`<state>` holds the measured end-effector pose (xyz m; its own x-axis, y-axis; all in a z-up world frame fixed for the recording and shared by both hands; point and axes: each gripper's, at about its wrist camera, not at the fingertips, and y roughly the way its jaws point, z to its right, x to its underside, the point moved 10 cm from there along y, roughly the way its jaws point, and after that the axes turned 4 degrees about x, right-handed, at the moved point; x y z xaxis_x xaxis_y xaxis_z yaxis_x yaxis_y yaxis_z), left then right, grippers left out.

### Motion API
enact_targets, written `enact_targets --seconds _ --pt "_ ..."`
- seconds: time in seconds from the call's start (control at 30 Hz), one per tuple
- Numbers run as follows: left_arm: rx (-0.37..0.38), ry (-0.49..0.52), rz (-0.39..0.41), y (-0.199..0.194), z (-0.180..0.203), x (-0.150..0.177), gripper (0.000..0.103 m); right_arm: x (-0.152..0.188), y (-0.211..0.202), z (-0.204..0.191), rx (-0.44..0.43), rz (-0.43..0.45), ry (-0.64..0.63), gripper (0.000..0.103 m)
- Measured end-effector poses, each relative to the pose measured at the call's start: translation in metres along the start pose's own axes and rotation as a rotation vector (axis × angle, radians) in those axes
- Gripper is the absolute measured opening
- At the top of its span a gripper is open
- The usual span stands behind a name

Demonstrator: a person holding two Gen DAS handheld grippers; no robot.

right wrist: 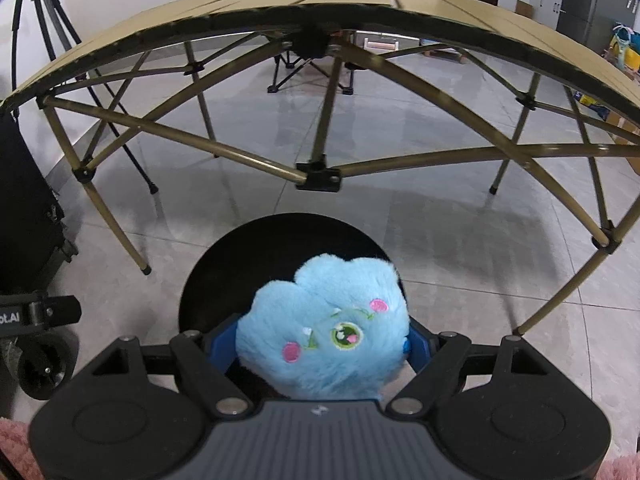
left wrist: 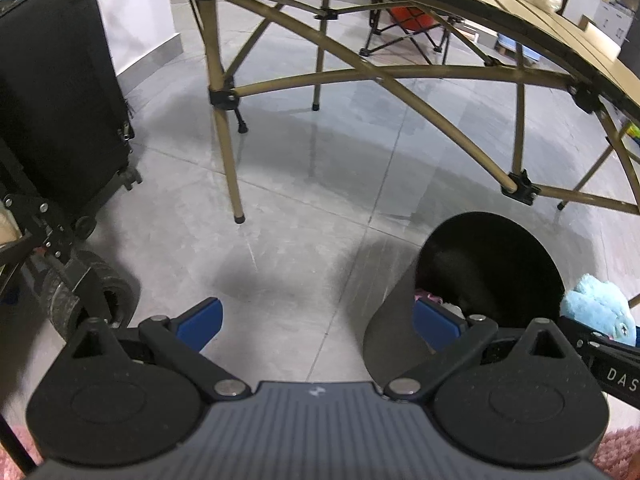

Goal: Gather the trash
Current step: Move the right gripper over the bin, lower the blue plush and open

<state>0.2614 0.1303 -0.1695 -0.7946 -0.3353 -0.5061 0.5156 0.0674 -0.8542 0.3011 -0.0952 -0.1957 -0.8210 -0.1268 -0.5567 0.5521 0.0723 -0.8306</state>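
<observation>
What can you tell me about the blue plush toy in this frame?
The blue plush toy is fluffy, light blue and cloud-shaped, with a stitched face: pink cheeks, one green eye. It sits face up between the blue pads of the right hand-held gripper, which is closed on its sides, above the black bin.

Even indoor light, soft shadows (edges bowed).

White letters "DAS" stand on a black bar (left wrist: 616,368) at the right edge of the left wrist view; the word runs out of the picture. In the right wrist view, white letters reading about "ot.AI" stand on a black bracket (right wrist: 24,316) at the left edge, cut off at the start. Nothing else is legible.
</observation>
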Motion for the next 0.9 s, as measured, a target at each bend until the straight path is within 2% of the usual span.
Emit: enact_targets --seconds 0.63,0.7,0.8,0.87,0.9 --pt "-0.005 -0.046 0.000 0.000 -0.023 -0.003 0.103 -0.022 0.032 -0.027 -0.025 -0.051 -0.019 0.081" --pt "-0.005 -0.046 0.000 0.000 -0.023 -0.003 0.103 -0.023 0.034 -0.027 -0.027 -0.055 -0.010 0.083" --pt "-0.002 -0.042 -0.001 0.000 -0.022 -0.003 0.103 -0.024 0.037 -0.024 -0.034 -0.065 0.008 0.094" --pt "-0.001 -0.040 -0.001 0.000 -0.020 -0.003 0.103 -0.024 0.037 -0.024 -0.034 -0.062 0.006 0.095" --pt "0.000 -0.041 -0.002 0.000 -0.021 -0.002 0.103 -0.023 0.037 -0.024 -0.031 -0.062 0.003 0.100"
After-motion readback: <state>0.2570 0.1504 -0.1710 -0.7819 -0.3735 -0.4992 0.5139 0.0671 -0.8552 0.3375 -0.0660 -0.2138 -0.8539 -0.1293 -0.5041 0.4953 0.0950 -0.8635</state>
